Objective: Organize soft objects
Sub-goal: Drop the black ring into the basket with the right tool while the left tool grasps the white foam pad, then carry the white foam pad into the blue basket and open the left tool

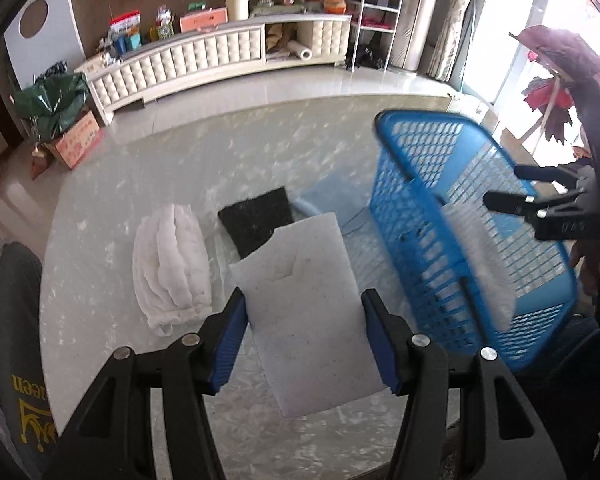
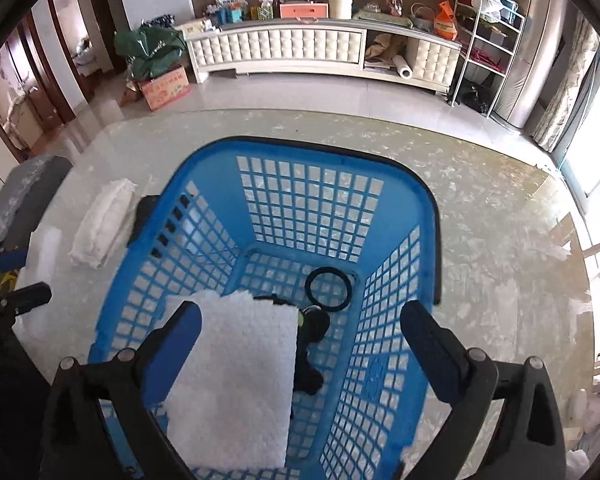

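Note:
A blue plastic basket [image 1: 472,240] [image 2: 312,200] stands on the marbled table. A white fluffy pad [image 2: 236,376] [image 1: 480,260] lies inside it against the near wall. My right gripper [image 2: 300,332] is open above the basket, its jaws wide apart, the pad lying loose between them; it also shows in the left wrist view [image 1: 512,188]. My left gripper [image 1: 304,336] is open over a flat white foam sheet [image 1: 308,312] on the table. A folded white cloth [image 1: 172,264] [image 2: 104,224], a black pad [image 1: 256,220] and a light blue cloth [image 1: 332,204] lie beyond.
A black ring [image 2: 327,289] and a dark object [image 2: 314,324] lie in the basket bottom. A dark chair back [image 1: 16,340] stands at the table's left edge. A white cabinet [image 2: 320,48] lines the far wall across the floor.

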The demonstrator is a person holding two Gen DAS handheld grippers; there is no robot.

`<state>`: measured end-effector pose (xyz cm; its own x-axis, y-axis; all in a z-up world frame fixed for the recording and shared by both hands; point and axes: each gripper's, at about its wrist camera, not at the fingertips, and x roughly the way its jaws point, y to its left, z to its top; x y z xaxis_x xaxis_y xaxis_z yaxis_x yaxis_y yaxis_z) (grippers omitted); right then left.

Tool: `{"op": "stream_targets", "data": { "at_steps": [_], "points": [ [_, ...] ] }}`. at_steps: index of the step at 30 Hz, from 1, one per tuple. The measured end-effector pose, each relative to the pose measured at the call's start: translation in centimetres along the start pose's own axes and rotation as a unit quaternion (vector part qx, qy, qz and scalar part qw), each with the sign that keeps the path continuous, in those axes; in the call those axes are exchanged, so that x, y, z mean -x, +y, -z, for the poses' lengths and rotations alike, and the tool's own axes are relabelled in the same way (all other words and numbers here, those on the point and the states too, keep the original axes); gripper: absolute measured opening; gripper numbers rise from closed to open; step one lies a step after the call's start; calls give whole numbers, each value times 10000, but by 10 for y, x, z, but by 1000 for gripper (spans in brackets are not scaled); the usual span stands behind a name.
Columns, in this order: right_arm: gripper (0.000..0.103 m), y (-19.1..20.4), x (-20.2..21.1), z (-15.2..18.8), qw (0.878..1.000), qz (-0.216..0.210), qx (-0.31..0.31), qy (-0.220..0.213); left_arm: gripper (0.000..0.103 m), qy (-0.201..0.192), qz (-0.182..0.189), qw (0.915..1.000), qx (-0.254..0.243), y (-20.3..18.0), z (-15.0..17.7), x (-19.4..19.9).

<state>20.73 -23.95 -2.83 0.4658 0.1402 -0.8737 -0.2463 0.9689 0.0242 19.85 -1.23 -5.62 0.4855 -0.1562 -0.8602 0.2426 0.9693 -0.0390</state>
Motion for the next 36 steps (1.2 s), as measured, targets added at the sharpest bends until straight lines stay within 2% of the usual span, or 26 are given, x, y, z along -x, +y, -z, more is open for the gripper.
{"op": "stream_targets", "data": {
  "at_steps": [2,3,5,7,12,20,24,36],
  "points": [
    [100,-3,9,5,9999,-100,-15,-83,55,-103,-17,9999,-65,-8,-5,9],
    [103,-4,12,7,9999,-84,-11,-106,55,-143,-23,9998,-108,-13,-8,11],
    [103,-7,17,10,9998,58,7,-187,55,-238,-31,9995,-212,-24,-14,20],
    [103,-11,20,13,9997,29,-17,-235,55,-315,-31,9990,-320,-37,-20,28],
    [103,-25,27,21,9994,-51,-138,-321,55,-381,58,9974,-611,-65,-36,30],
    [103,-39,35,32,9989,-127,-243,-382,55,-307,288,9948,-927,-105,-57,10],
    [103,-40,34,35,9990,-133,-263,-342,55,-249,278,9933,-1093,-121,-69,-4],
    [103,-57,29,45,9989,-54,-450,-71,55,165,586,9877,-1441,-145,-87,-53]
  ]
}}
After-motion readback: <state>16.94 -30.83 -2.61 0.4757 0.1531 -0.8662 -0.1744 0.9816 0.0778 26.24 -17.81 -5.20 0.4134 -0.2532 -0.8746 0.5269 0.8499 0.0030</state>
